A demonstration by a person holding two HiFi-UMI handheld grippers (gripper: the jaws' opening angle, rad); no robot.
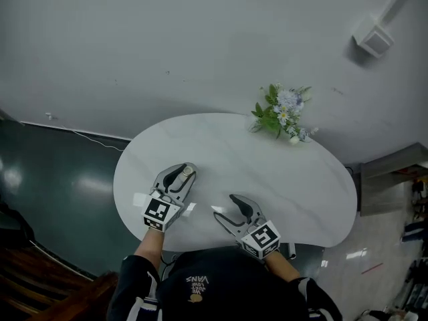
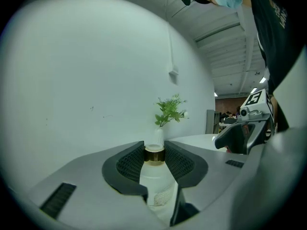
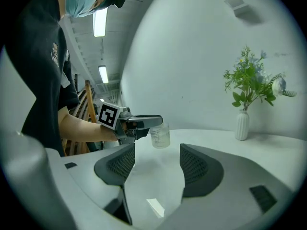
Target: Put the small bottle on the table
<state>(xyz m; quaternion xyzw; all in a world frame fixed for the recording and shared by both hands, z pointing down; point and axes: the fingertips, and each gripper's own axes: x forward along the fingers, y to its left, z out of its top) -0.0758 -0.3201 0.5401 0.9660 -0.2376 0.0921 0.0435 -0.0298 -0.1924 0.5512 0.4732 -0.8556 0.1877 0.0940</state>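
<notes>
With the left gripper (image 1: 179,172) clamped on the neck of the small bottle (image 2: 154,176), apparently just clear of the bench (image 1: 267,172), and the right gripper (image 3: 156,163) open and empty, lower the bottle upright until its base seats flat, then release.

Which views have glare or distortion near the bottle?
Head view: small glare patches on the table, light otherwise even. Left gripper view: fisheye, dark corners, small bottle sharp. Right gripper view: fisheye, one lamp reflection between the jaws.
</notes>
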